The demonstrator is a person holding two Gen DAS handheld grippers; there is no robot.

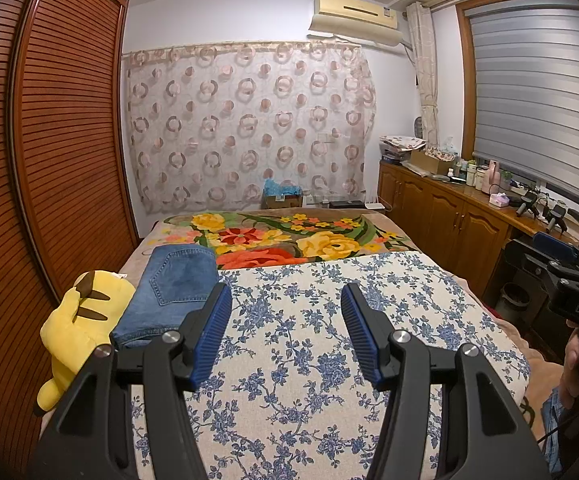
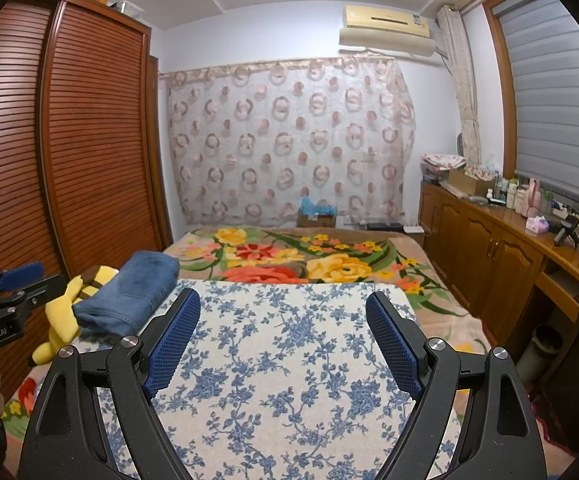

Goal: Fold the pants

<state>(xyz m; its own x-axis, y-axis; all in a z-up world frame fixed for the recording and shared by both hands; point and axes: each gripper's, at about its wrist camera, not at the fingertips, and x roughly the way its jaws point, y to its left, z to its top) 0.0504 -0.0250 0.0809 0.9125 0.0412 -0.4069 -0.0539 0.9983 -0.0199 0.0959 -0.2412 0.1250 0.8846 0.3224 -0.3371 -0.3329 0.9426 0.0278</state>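
Observation:
Folded blue jeans lie on the bed's left side, at the left edge of a blue-flowered white cloth; in the right wrist view the jeans sit at the cloth's far left corner. My left gripper hovers open over the cloth, just right of the jeans, nothing between its blue pads. My right gripper stands open wider over the cloth's middle, also holding nothing. Each gripper shows at the edge of the other's view, held by a hand.
A yellow plush toy lies left of the jeans against a brown louvred wardrobe. A floral blanket covers the far bed. Wooden cabinets with bottles line the right wall, and a dark bin stands beside them.

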